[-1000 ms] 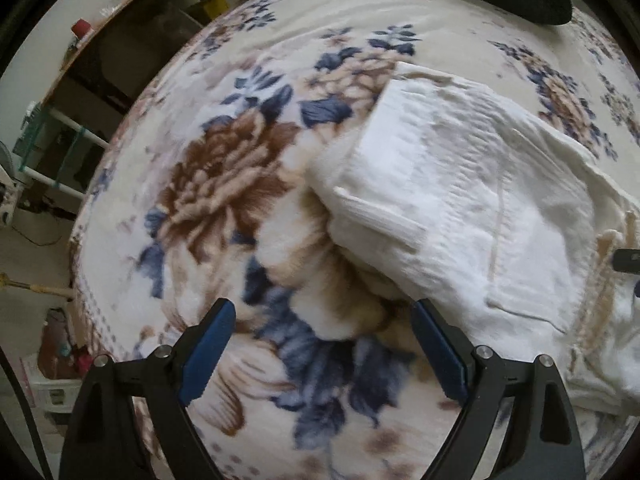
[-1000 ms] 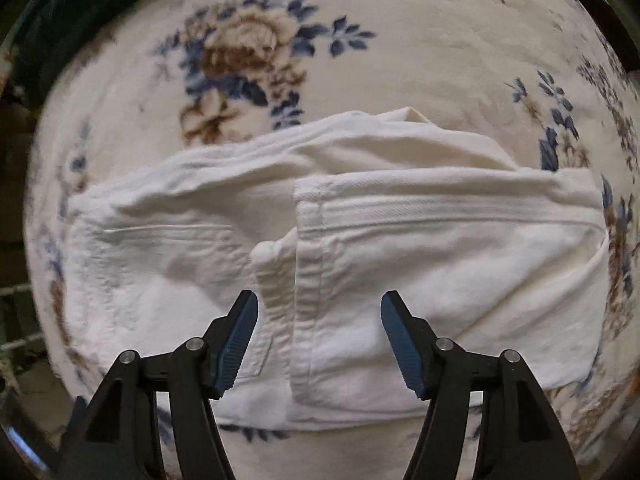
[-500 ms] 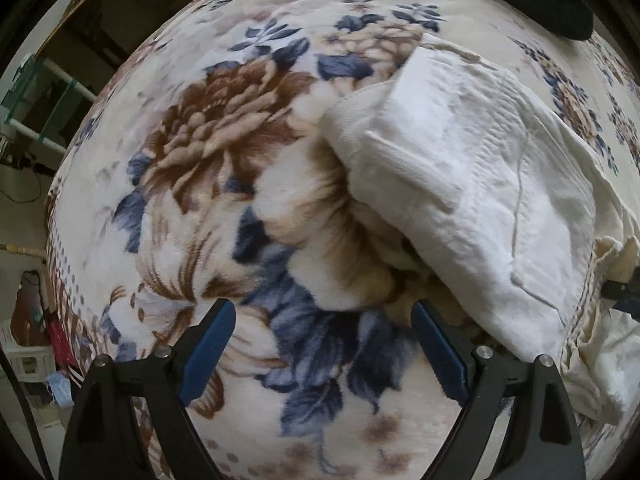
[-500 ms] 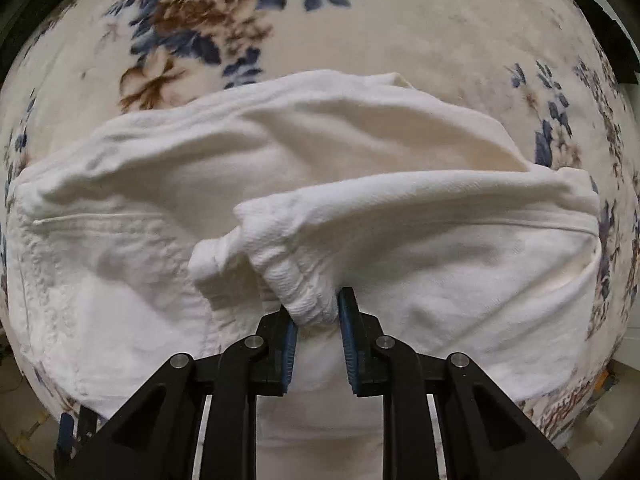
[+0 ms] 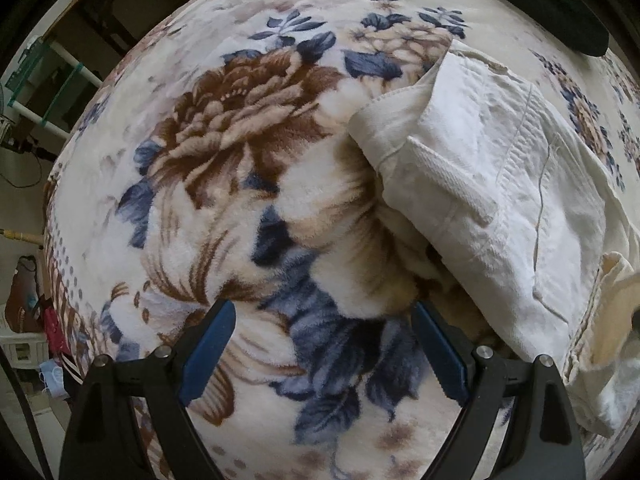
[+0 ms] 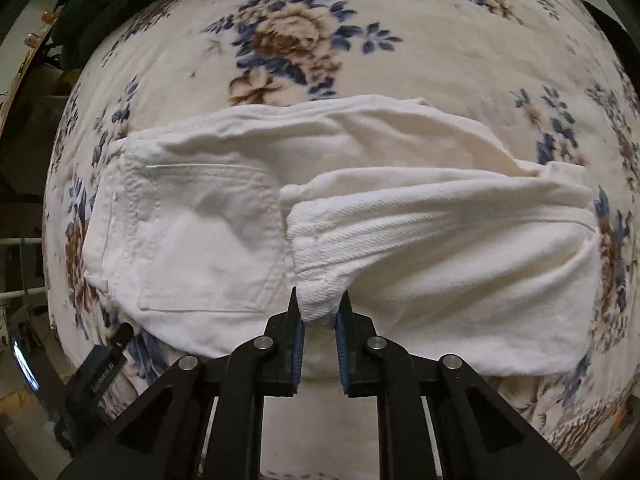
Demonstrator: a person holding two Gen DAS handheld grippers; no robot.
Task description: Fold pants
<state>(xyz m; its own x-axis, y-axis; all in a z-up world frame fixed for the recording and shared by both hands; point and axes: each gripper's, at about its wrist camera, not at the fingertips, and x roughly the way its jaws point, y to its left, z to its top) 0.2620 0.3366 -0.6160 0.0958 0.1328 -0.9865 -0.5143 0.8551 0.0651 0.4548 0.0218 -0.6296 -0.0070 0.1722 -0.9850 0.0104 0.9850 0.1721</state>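
White pants (image 6: 208,232) lie folded on a flowered blanket (image 6: 460,60), waistband and back pocket to the left in the right wrist view. My right gripper (image 6: 319,312) is shut on a bunched fold of the pants at their near edge, and the cloth rises into the pads. In the left wrist view the pants (image 5: 500,184) lie at the right, with the belt loop end toward the middle. My left gripper (image 5: 320,354) stands open over bare blanket (image 5: 224,160), beside the pants and not touching them. Part of the left gripper (image 6: 100,376) shows at the lower left of the right wrist view.
A dark garment (image 5: 560,12) lies at the far edge of the bed. Left of the bed are a shelf with white rails (image 5: 52,80), a white basket (image 5: 20,352) and clutter on the floor. The blanket's edge (image 5: 56,264) drops off at the left.
My right gripper has closed on a fold of the pants and lifted it. The left gripper has drifted over the blanket, staying open, and the pants' waist edge has shifted in its view.
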